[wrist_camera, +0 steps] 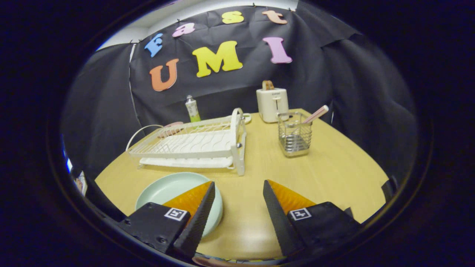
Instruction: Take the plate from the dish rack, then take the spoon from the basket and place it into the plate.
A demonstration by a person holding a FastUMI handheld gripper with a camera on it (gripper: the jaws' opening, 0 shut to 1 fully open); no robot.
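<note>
- The plate [169,191] lies flat on the wooden table [334,174], just in front of the dish rack [193,144]; so I judge the first step done, plate out of the rack and set down.
- The gripper [239,198] has its fingers spread wide and holds nothing; bare tabletop shows between them; the left finger sits over the plate's right edge, though whether it touches the plate I cannot tell.
- The spoon [316,113] is not yet taken; its pale pink handle leans out of the wire basket [295,135], well beyond the right finger and to the right of the rack.
- What is left, by my reading: reach the basket, close on the spoon handle, carry it back and lay it in the plate.
- The rack looks empty on its top tier; something pinkish sits at its far left corner, too small to name.
- The surface is a light yellow wood table with a curved edge, mostly bare between plate and basket, so the path looks open.
- At the back stand a white toaster [272,104] and a small bottle [192,108]; black cloth walls close the booth behind and at the sides.
</note>
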